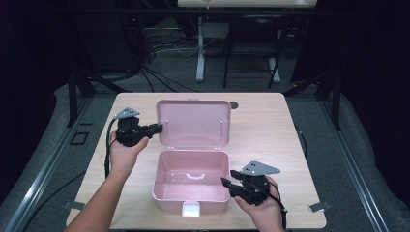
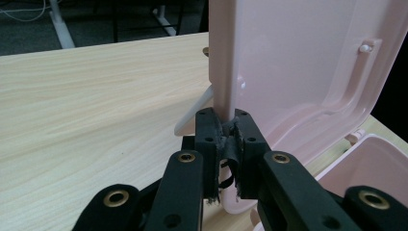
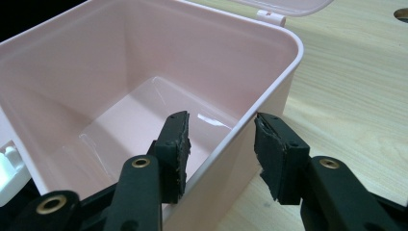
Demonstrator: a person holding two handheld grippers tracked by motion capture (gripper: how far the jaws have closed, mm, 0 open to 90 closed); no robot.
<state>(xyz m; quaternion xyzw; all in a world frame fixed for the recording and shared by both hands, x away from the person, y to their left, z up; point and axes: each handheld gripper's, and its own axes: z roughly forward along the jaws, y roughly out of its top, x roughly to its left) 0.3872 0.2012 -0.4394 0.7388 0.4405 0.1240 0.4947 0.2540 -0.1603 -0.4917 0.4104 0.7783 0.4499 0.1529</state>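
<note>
Pink box (image 1: 191, 186) sitting open mid-bench (image 1: 270, 135). Left gripper (image 2: 230, 139) is pinching the upright lid (image 2: 298, 72) edge; right gripper (image 3: 221, 149) is straddling the box wall, jaws apart, not pressing. Risk: lid slipping and swinging down onto the right jaws.

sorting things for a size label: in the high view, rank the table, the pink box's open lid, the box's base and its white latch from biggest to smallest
1. Table, by far the largest.
2. Lid and base: they look about alike. The lid stands open and farther from the camera, so I would not rank one over the other.
3. White latch, the smallest.
</note>
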